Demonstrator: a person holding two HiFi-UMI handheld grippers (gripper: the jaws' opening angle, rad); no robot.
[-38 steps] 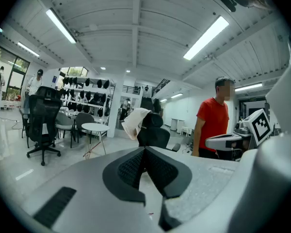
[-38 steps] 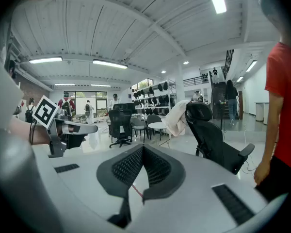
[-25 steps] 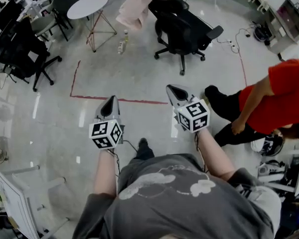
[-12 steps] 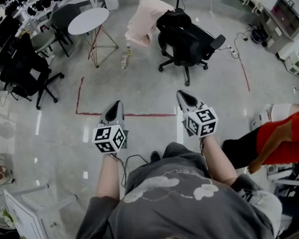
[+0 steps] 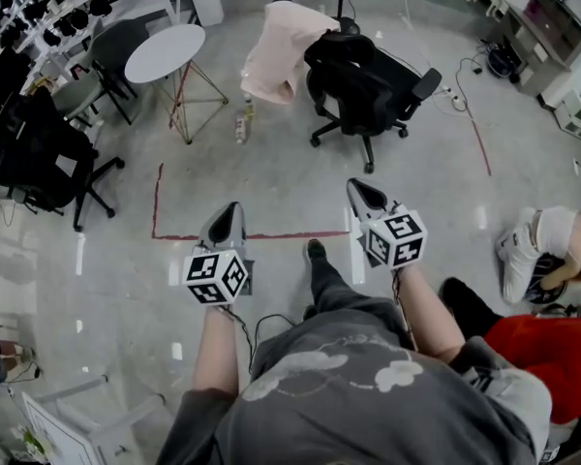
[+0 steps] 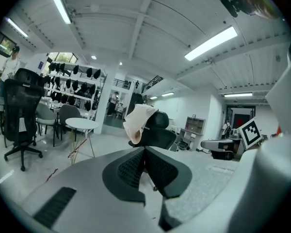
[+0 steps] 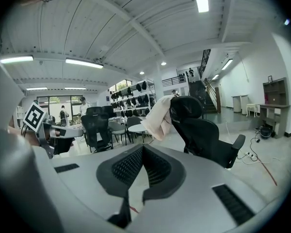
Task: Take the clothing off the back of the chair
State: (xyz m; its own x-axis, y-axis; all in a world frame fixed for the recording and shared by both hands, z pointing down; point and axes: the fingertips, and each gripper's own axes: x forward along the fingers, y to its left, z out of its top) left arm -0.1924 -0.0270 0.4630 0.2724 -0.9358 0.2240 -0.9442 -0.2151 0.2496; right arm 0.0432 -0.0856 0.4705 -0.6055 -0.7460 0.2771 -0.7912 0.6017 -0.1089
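Pinching nothing, left gripper and right gripper fingers meet.

Chair back partly under clothing

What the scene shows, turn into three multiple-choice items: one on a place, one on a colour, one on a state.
1. The garment hangs:
A. on the round table
B. over the chair back
C. from a claw

2. The tape line is:
A. red
B. yellow
C. blue

3. The left claw and right claw are:
A. open
B. shut on the garment
C. shut, empty

Answers:
1 B: the head view shows it draped over the backrest.
2 A: the line shows red in the head view.
3 C: in each gripper view the pads meet with nothing between them.
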